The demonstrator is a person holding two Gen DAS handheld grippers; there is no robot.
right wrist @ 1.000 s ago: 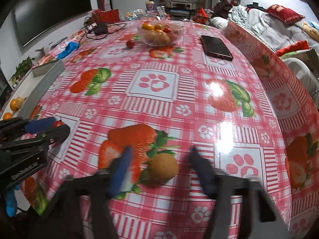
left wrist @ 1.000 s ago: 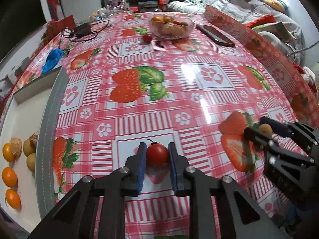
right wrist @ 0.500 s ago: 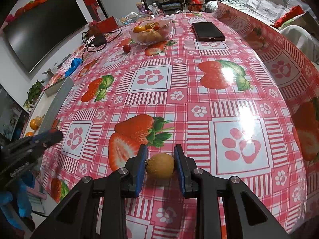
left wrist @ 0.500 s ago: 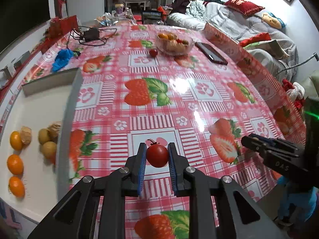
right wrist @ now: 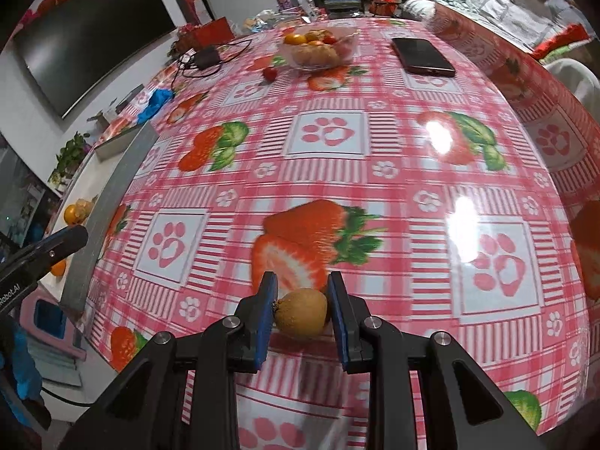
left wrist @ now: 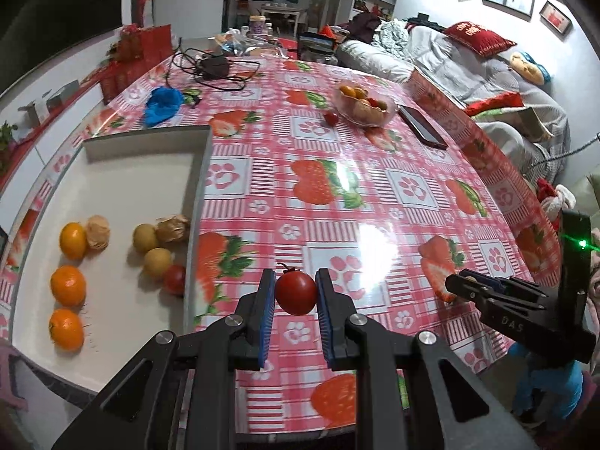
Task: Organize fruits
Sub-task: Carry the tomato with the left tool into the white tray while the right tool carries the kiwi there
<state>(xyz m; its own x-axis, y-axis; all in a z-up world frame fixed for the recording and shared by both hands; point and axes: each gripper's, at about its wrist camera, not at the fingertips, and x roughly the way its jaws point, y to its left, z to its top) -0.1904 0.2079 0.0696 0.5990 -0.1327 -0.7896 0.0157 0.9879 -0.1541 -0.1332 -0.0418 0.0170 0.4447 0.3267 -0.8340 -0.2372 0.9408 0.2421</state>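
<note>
My left gripper is shut on a red cherry tomato and holds it above the table, just right of the white tray. The tray holds three oranges, brown-yellow fruits, two peels and a red tomato. My right gripper is shut on a brown-yellow fruit above the tablecloth; it also shows at the right of the left wrist view. A glass bowl of fruit stands far back with a loose tomato beside it.
A dark phone lies right of the bowl. A blue cloth and a charger with cables lie at the far left. The tray's grey rim stands raised. A sofa is beyond the table's right edge.
Both grippers have lifted their fruits off the table. The left one has moved up and back, bringing the tray more into view. The right gripper closed on its fruit.
</note>
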